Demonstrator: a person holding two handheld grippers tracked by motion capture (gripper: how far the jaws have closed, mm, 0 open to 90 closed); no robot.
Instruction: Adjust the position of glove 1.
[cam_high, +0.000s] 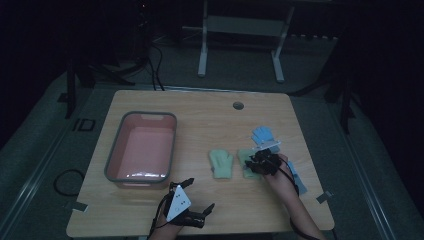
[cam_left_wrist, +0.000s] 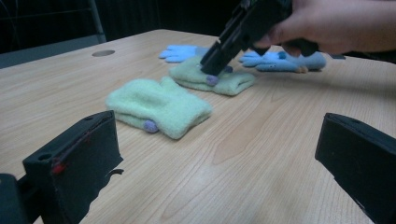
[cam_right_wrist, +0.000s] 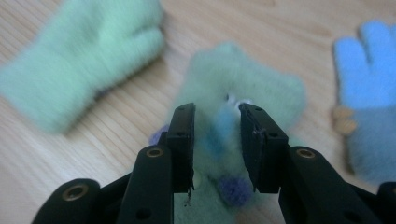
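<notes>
**Green gloves on the table, right claw over one**

Nearest you, your left gripper (cam_high: 198, 199) rested at the table's (cam_high: 200, 107) front edge, jaws wide apart and empty. Pink basin (cam_high: 141, 149): left side. First green glove (cam_left_wrist: 158, 105): flat at centre. Second green glove (cam_right_wrist: 243, 91): just beside it, between your right gripper's (cam_right_wrist: 217, 144) partly parted jaws; whether they pinched it could not be told. Blue glove (cam_high: 263, 134): beyond.

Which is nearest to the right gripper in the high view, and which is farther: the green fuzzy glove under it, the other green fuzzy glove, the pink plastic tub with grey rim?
1. Green fuzzy glove under the right gripper: directly at its jaws.
2. Other green fuzzy glove: just to its left, lying flat on the table.
3. Pink plastic tub with grey rim: farthest, on the table's left side.
</notes>
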